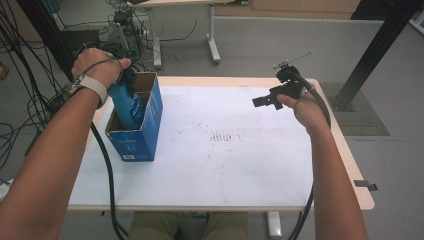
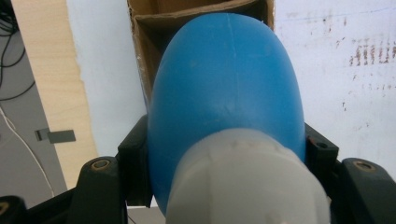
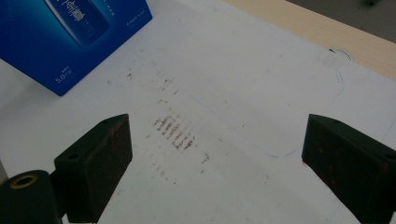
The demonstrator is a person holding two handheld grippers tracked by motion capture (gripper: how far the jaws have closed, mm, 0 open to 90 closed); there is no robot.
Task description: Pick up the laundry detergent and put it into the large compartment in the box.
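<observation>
Left gripper is clamping the blue bottle near its neck, lowering it into the open blue box. Best kept vertical, clear of the cardboard flaps. Right gripper is hanging wide open, empty, over the surface.

Grey wristband, black tools, cables
</observation>
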